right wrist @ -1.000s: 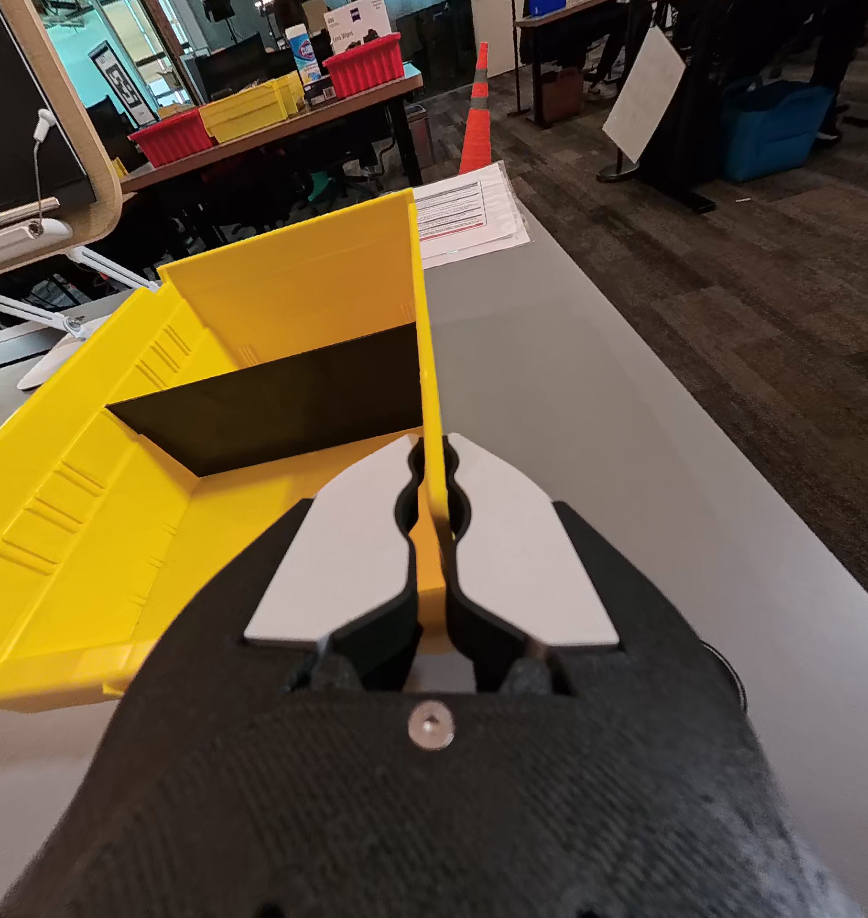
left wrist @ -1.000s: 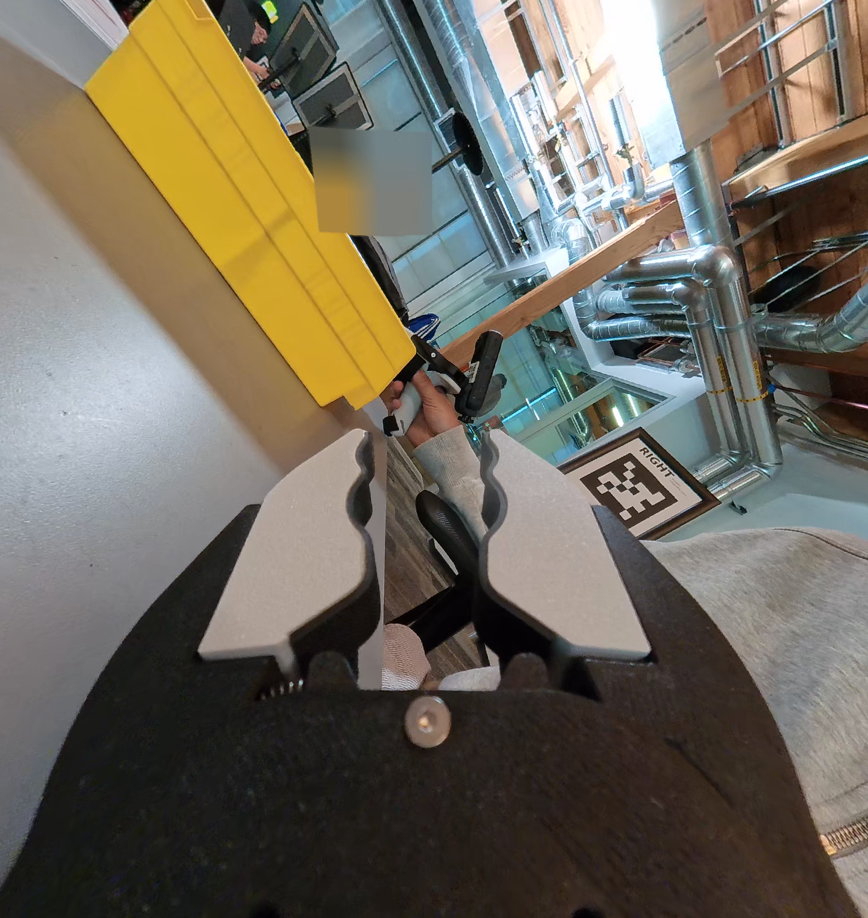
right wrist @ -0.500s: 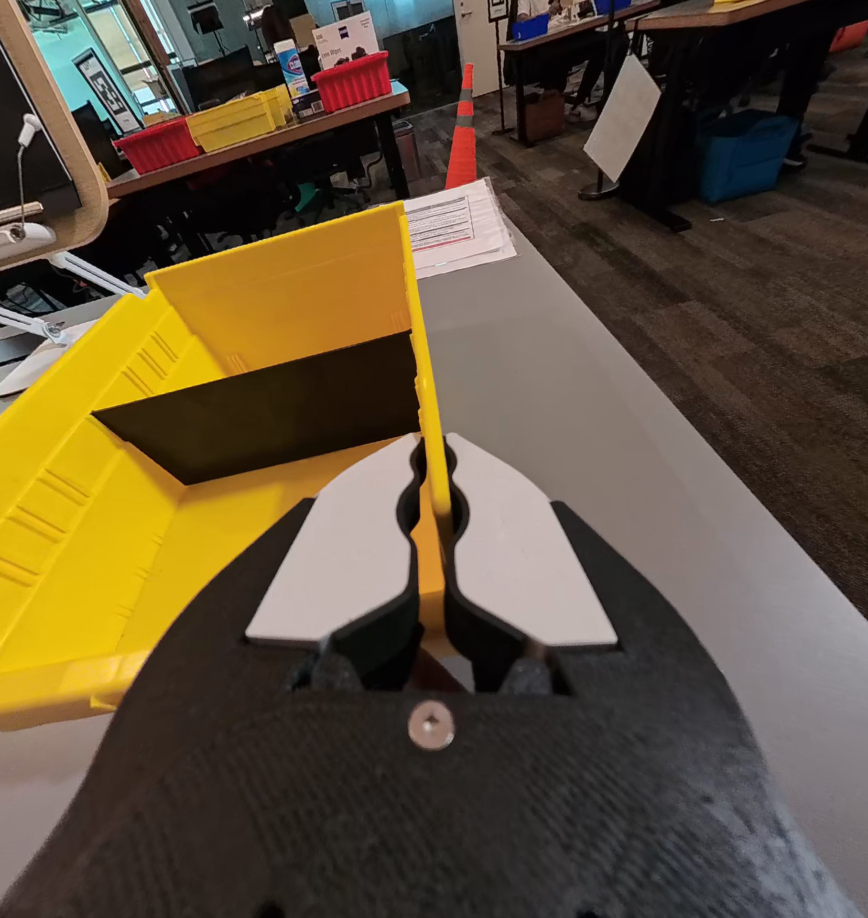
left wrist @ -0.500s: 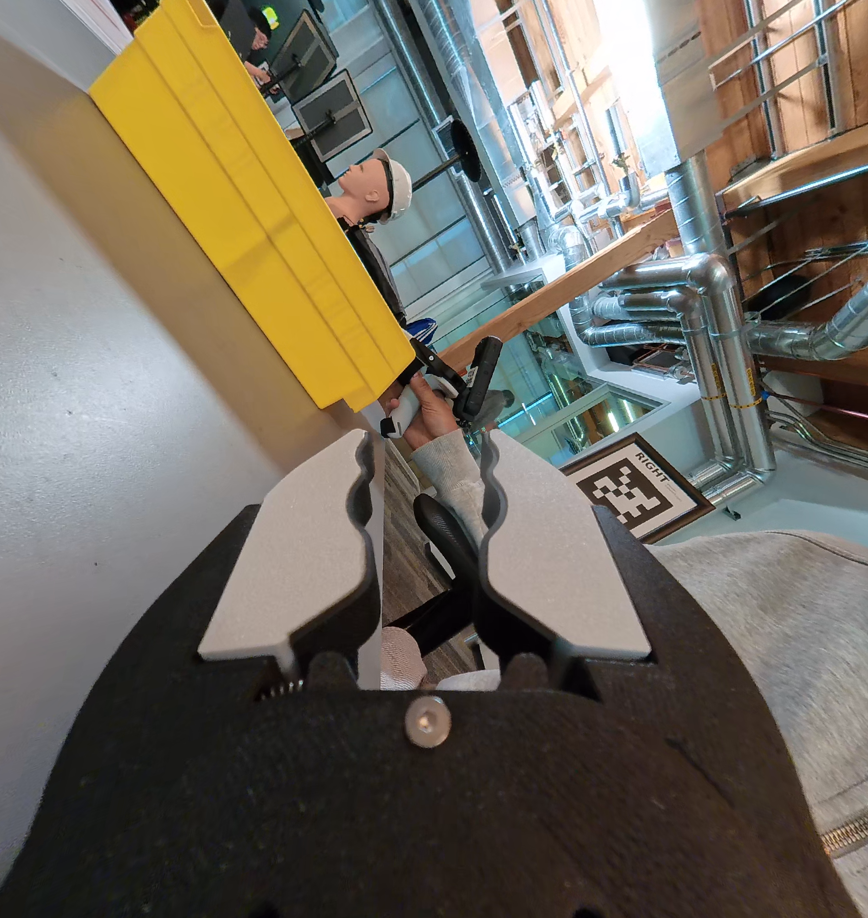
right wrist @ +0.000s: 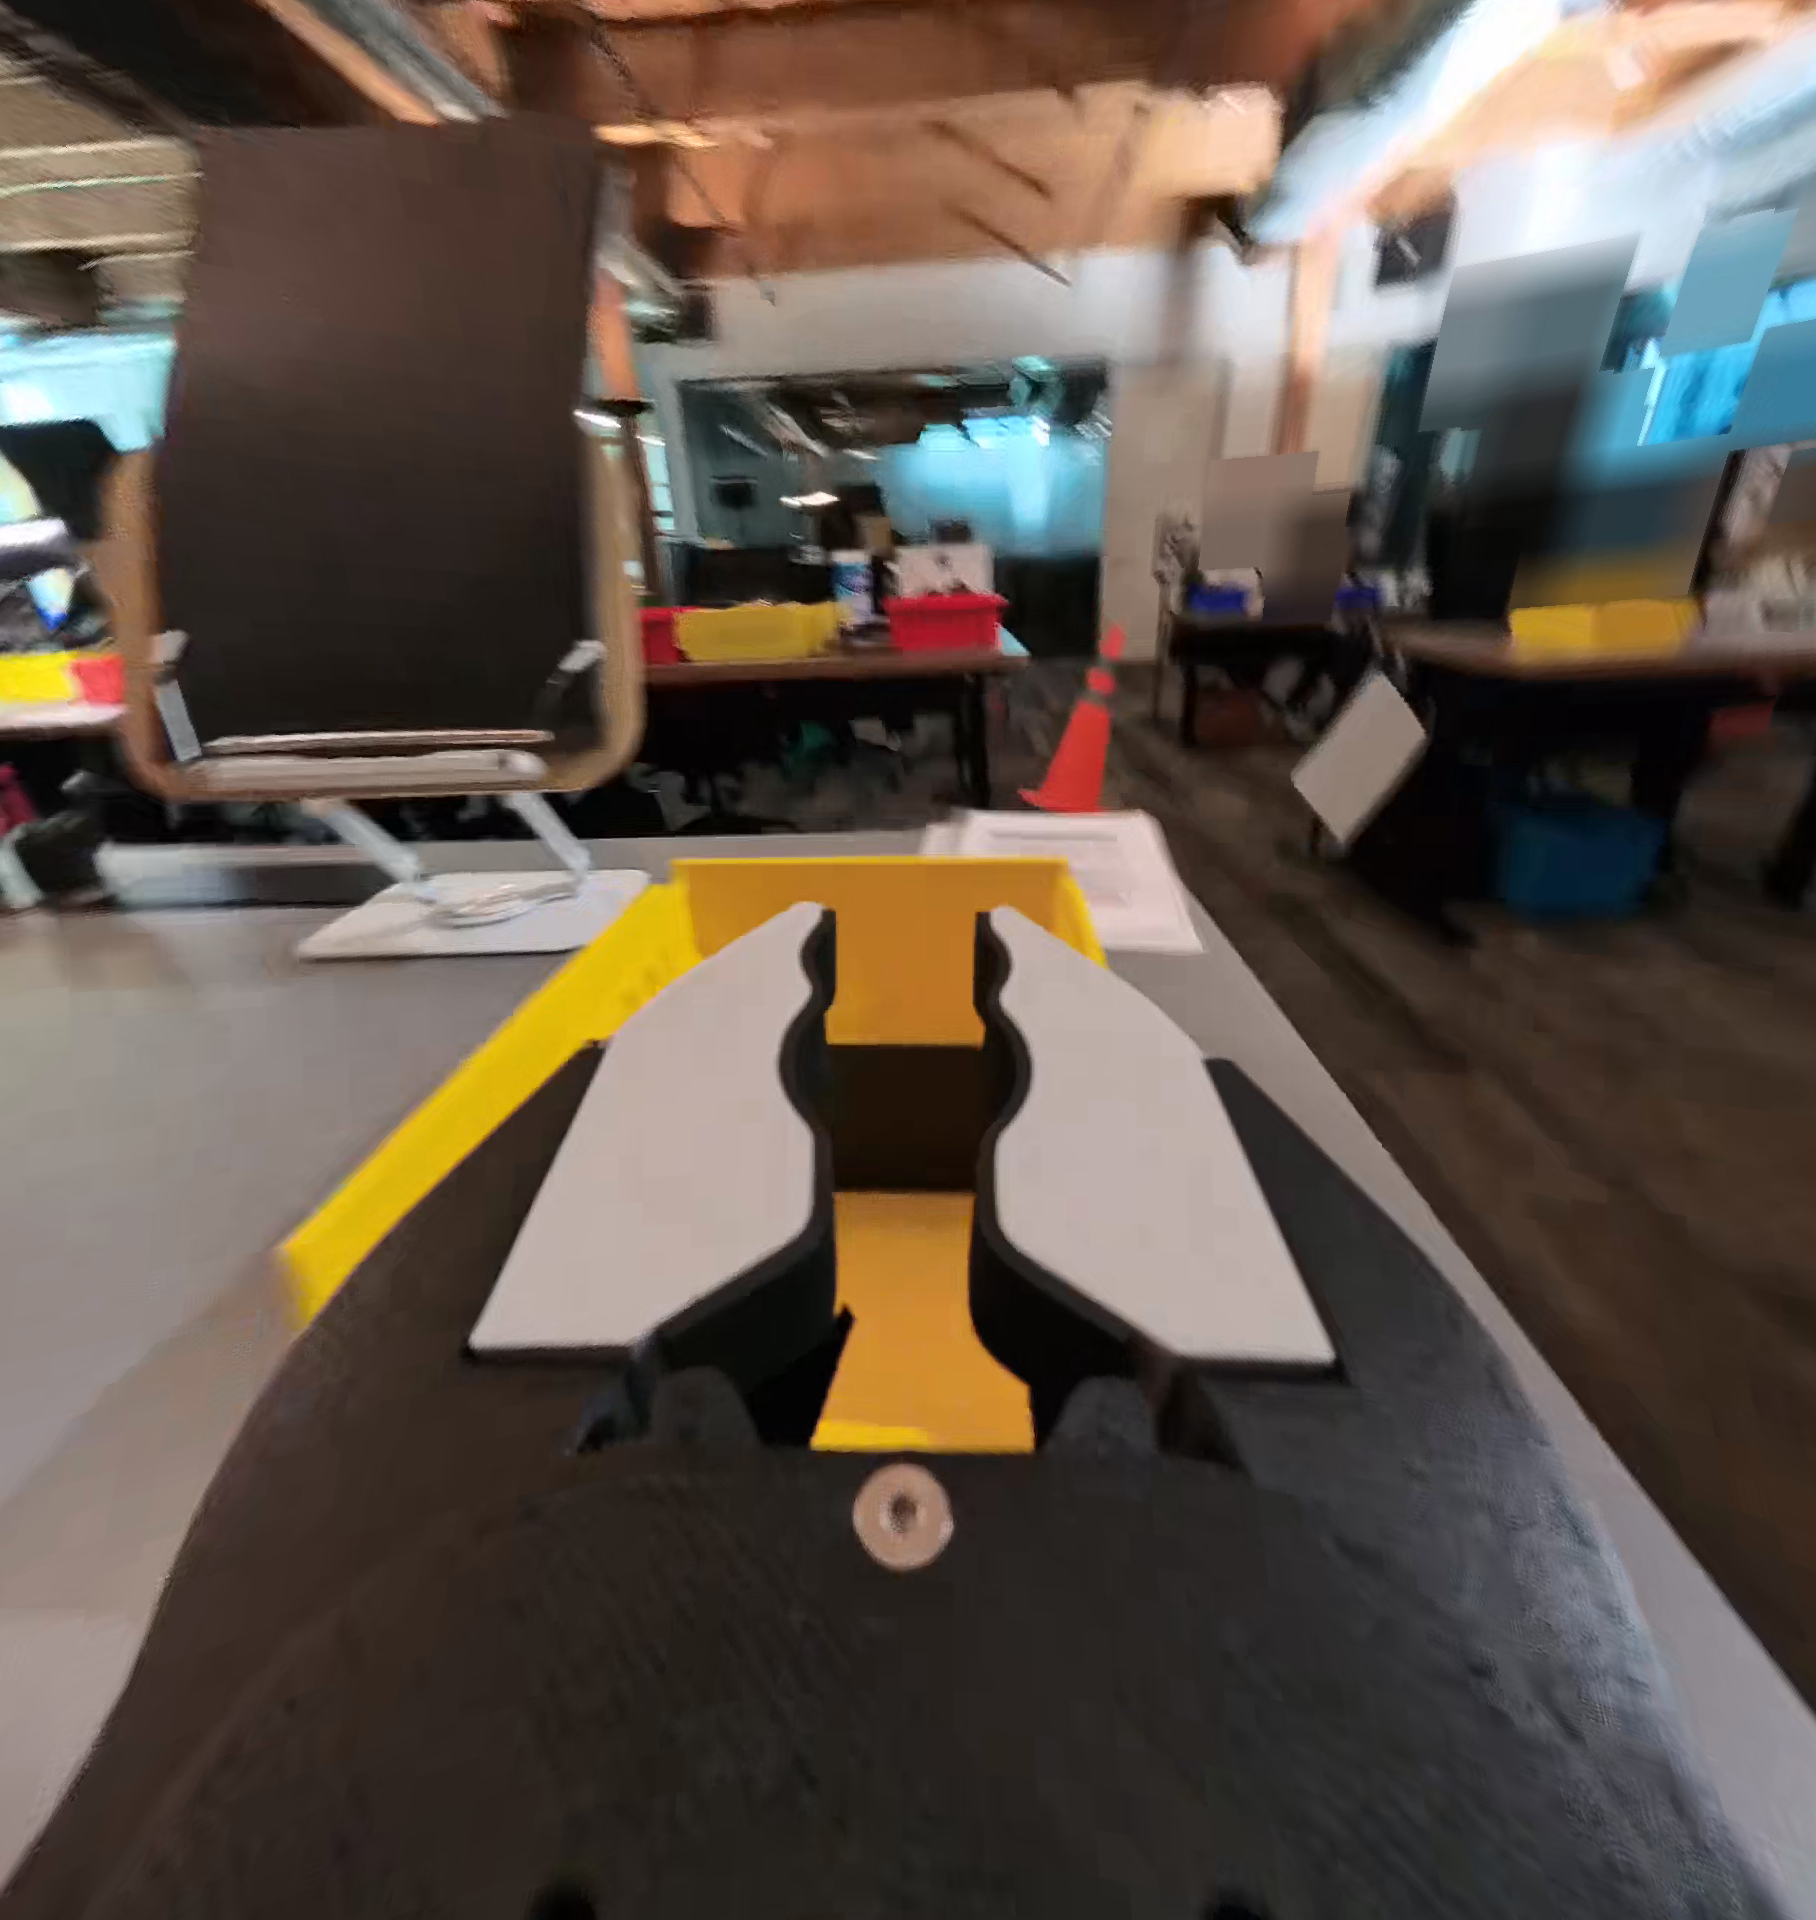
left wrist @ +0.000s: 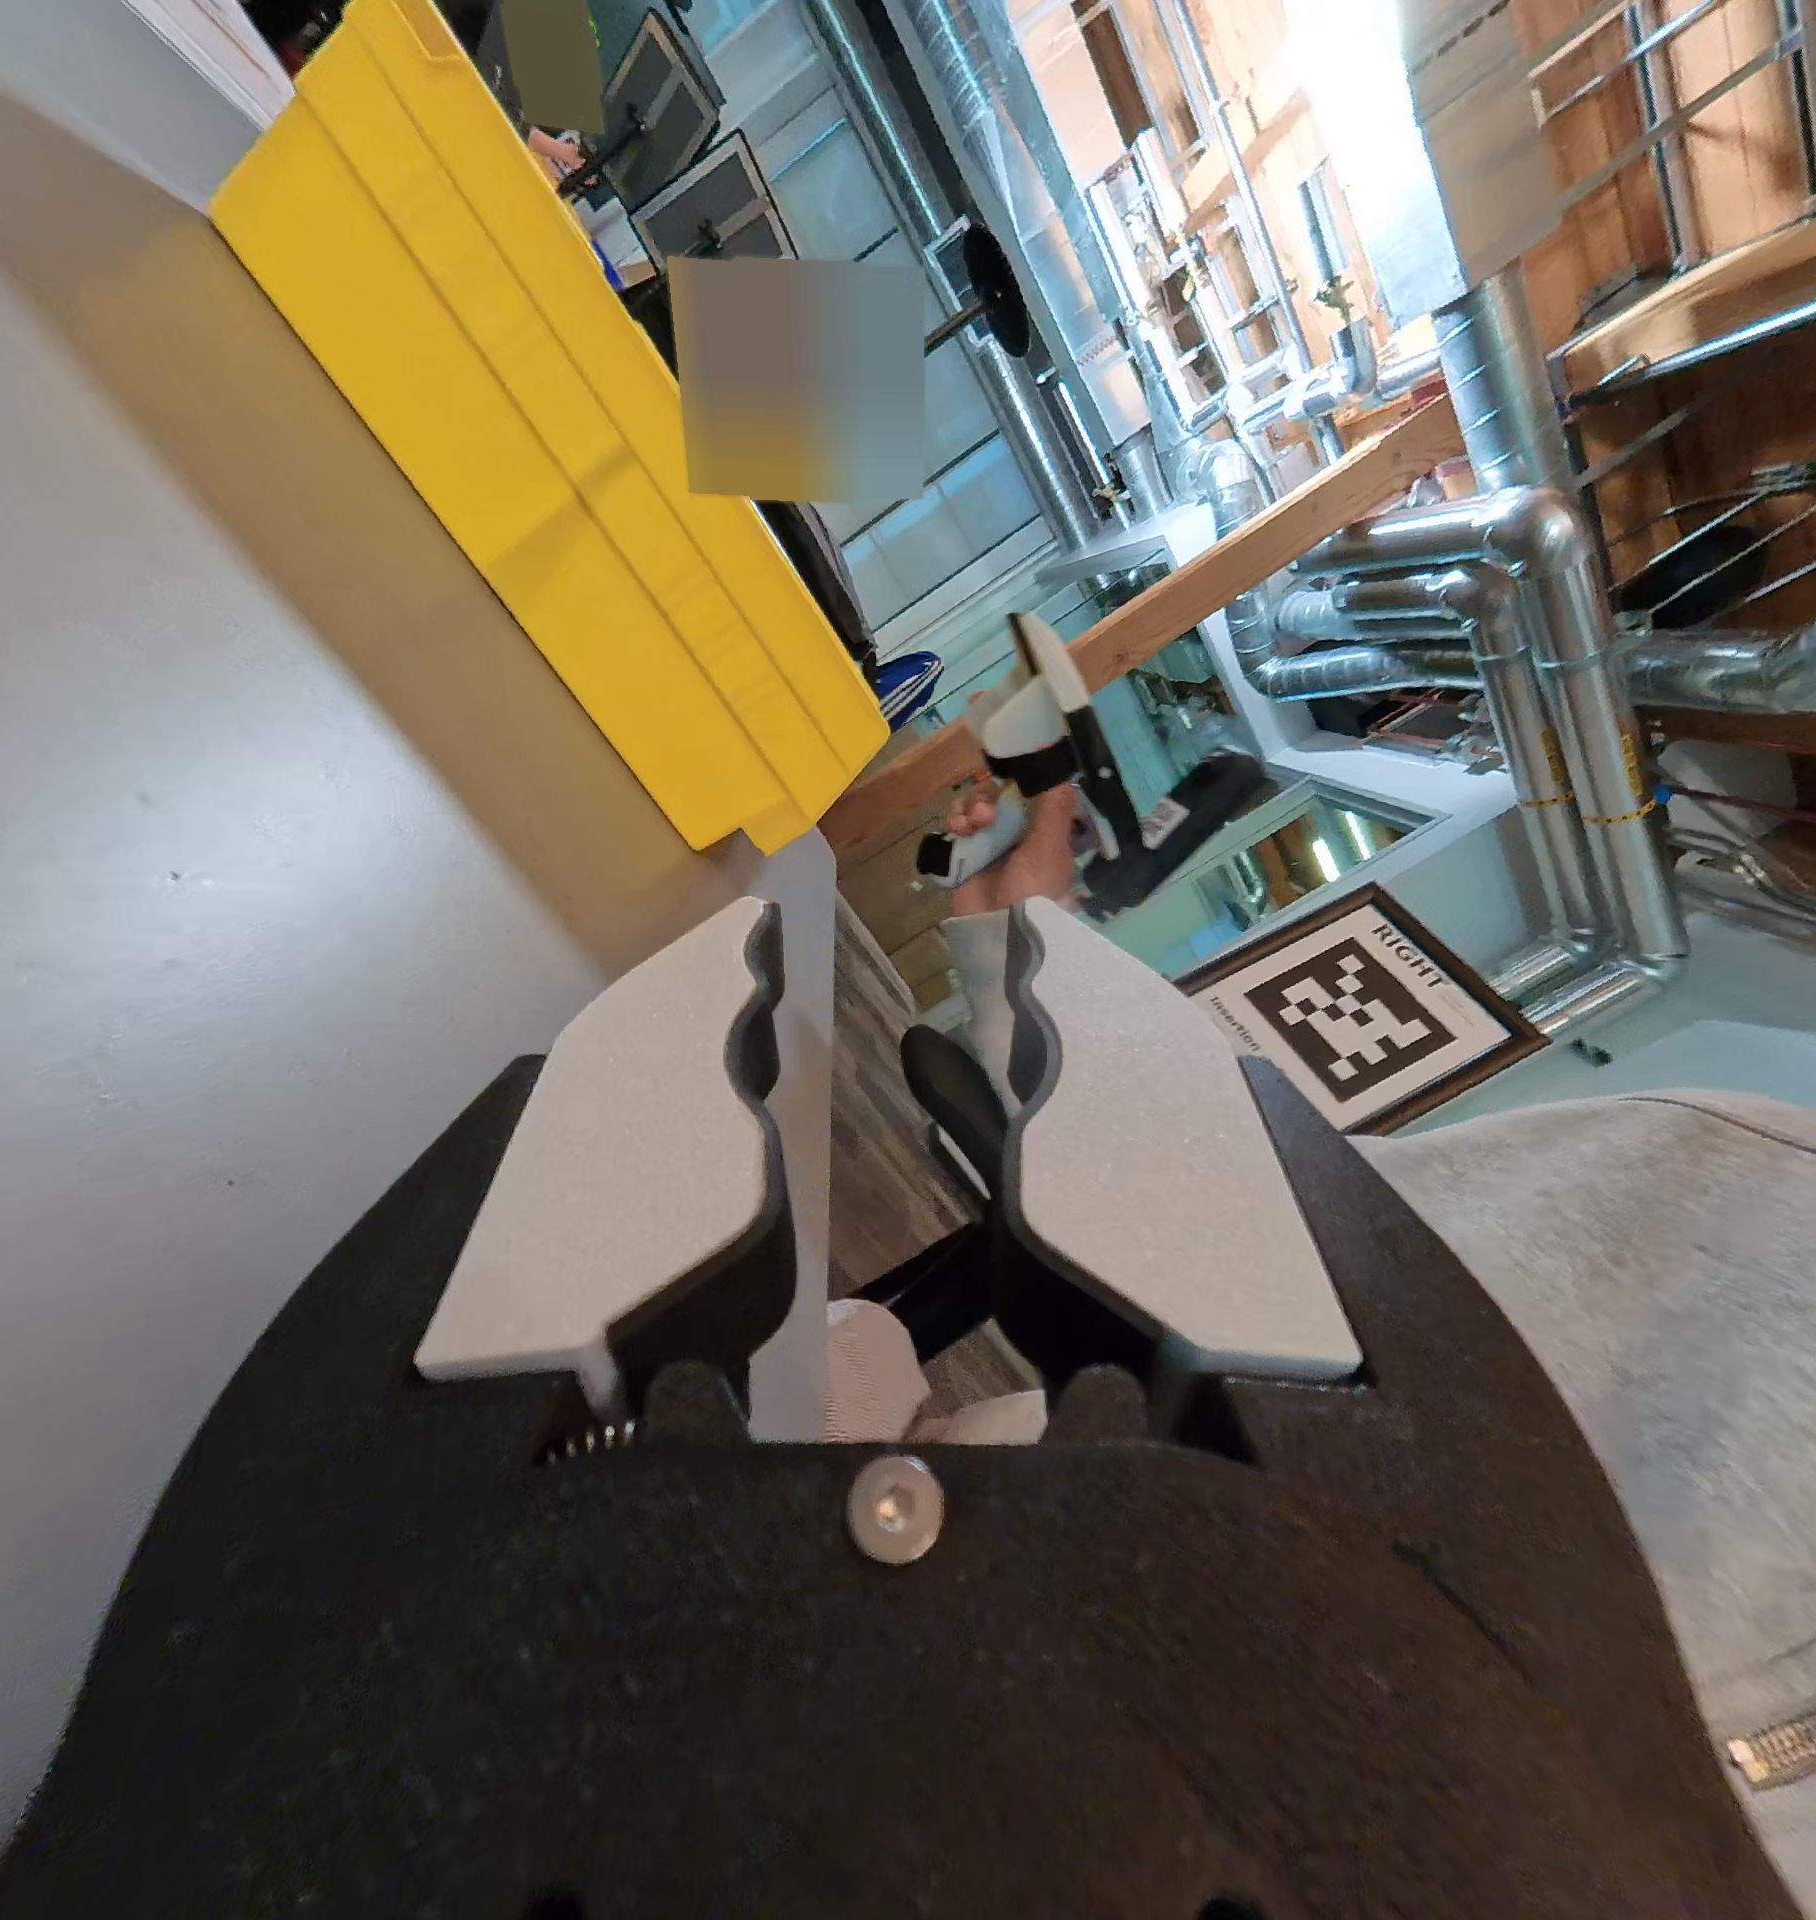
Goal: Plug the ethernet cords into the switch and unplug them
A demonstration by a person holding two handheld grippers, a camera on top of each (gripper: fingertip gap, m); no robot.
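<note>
No ethernet cord or switch shows in either view. My left gripper [left wrist: 899, 925] is open and empty, tilted sideways by the grey table's [left wrist: 156, 831] edge. A yellow bin [left wrist: 530, 416] lies on the table ahead of it. My right gripper [right wrist: 904, 920] is open and empty, held above the yellow bin [right wrist: 447, 1122], whose black divider [right wrist: 904, 1112] shows between the fingers. The right wrist view is blurred by motion. The right gripper also shows in the left wrist view [left wrist: 1049, 717], in a hand, just off the bin's near corner.
A dark screen on a white stand [right wrist: 384, 416] stands at the table's back left. Papers [right wrist: 1091, 862] lie behind the bin. An orange cone [right wrist: 1075, 748] and other tables stand on the floor beyond. A framed marker board [left wrist: 1351, 1013] and a grey sleeve [left wrist: 1610, 1351] are right of my left gripper.
My right gripper has let go of the bin's side wall, opened, and swung up and over the bin. My left gripper has hardly moved.
</note>
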